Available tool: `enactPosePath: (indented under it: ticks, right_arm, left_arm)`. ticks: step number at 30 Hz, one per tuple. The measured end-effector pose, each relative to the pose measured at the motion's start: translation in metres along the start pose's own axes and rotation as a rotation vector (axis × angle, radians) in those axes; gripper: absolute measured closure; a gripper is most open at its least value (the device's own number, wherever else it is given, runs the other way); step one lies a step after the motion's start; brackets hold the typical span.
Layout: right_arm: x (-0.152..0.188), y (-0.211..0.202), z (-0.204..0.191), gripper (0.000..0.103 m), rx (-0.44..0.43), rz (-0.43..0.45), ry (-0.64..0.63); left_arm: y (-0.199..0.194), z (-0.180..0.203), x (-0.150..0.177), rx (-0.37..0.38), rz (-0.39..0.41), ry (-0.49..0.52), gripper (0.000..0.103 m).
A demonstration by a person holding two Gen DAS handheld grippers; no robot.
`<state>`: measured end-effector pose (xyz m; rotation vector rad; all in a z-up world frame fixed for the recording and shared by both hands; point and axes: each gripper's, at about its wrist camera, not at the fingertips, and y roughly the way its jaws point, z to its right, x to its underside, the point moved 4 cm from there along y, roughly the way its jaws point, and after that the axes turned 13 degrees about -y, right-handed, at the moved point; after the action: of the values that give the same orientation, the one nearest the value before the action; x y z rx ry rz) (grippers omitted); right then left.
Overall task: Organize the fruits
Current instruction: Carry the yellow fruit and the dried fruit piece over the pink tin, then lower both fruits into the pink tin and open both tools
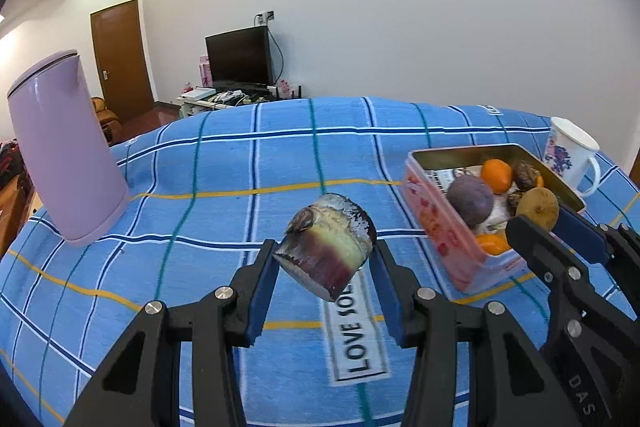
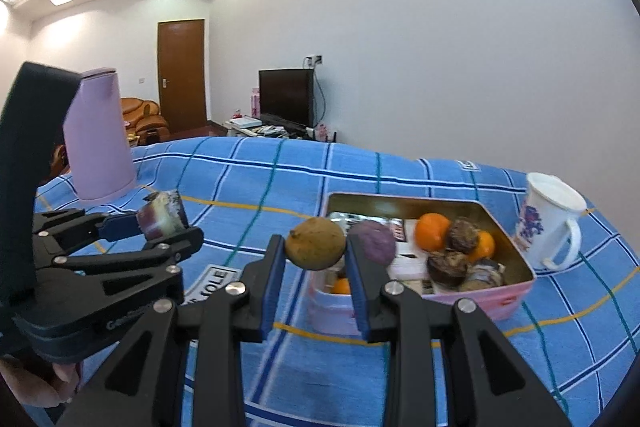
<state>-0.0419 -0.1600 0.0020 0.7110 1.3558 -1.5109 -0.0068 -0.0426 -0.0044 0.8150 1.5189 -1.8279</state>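
My left gripper (image 1: 325, 249) is shut on a short cylindrical chunk of fruit (image 1: 332, 239) with purple and pale yellow bands, held above the blue checked cloth. My right gripper (image 2: 315, 245) is shut on a round brown fruit (image 2: 316, 241), just in front of the near left corner of the pink tin (image 2: 504, 303). The tin holds oranges (image 2: 431, 230), a purple fruit (image 2: 376, 241) and several dark brown fruits (image 2: 462, 234). In the left wrist view the right gripper (image 1: 540, 217) and its brown fruit (image 1: 538, 205) hang at the tin's (image 1: 432, 223) near right end. In the right wrist view the left gripper (image 2: 164, 225) shows at the left.
A tall pink kettle (image 1: 64, 155) stands at the far left of the table (image 1: 224, 163). A white mug with purple flowers (image 2: 550, 223) sits just right of the tin. A "LOVE" label (image 1: 356, 331) is sewn on the cloth. A hand (image 2: 36, 383) holds the left gripper.
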Motion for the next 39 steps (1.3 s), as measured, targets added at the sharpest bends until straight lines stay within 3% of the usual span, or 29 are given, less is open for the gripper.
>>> enactPosePath:
  ticks: [20,32,39]
  right_arm:
    - [0.017,-0.014,0.073,0.069,0.141,-0.024,0.077]
    - [0.017,-0.010,0.104,0.069,0.192,-0.044,0.081]
    - [0.019,0.006,0.144,0.069,0.187,-0.089,0.168]
  left_arm:
    - [0.000,0.071,0.008,0.079,-0.003,0.060,0.054]
    - [0.010,0.103,0.000,0.113,-0.010,0.077,0.054]
    - [0.029,0.122,-0.007,0.114,-0.023,0.070,0.054]
